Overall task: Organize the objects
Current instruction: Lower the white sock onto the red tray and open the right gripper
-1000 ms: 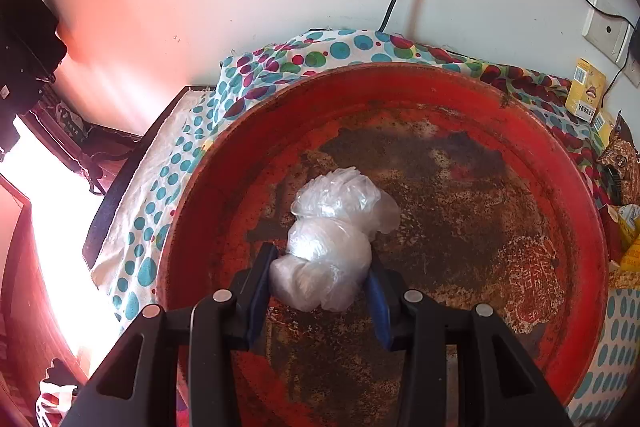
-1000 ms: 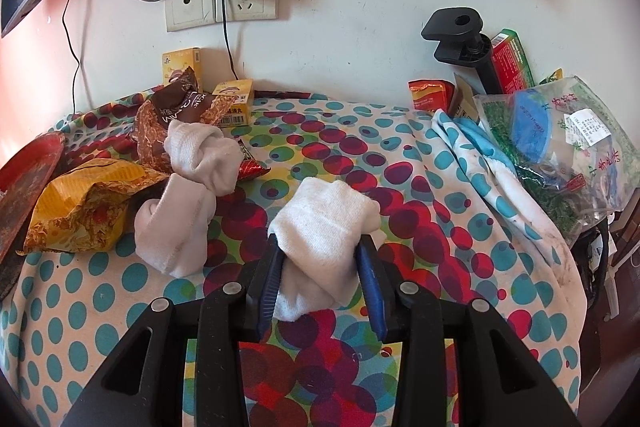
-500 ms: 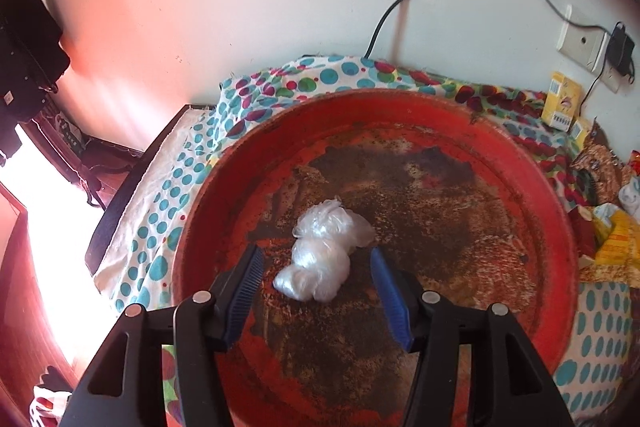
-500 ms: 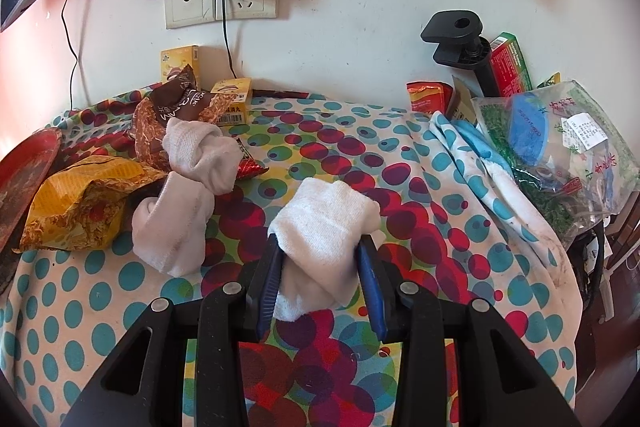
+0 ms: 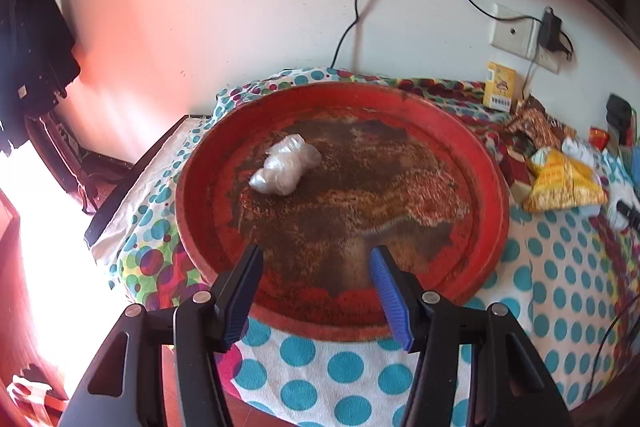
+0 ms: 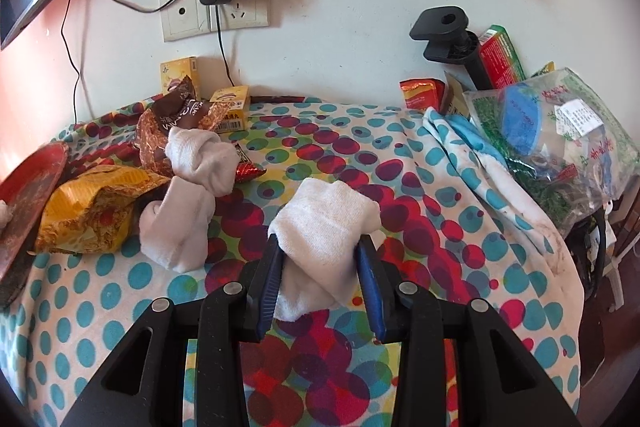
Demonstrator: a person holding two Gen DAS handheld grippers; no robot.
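Left gripper point(image 5: 316, 267) jaws spread, nothing between them; crumpled clear plastic bag point(image 5: 285, 165) sits apart in the round rusty red tray point(image 5: 490, 167). Right gripper point(image 6: 320, 259) clamps a rolled white sock point(image 6: 326, 223) above the polka-dot tablecloth point(image 6: 400, 187). Yellow carton point(image 6: 231, 110) print too small to read.

A dotted cloth point(image 6: 400, 195) is covering the table. A red tray point(image 5: 486, 163) is lying at nine o'clock on it, a yellow packet point(image 6: 92, 211) just beside the tray. Two white socks point(image 6: 188, 195) are lying at ten o'clock, small boxes point(image 6: 232, 109) at eleven, a clear bag point(image 6: 560, 147) at two.
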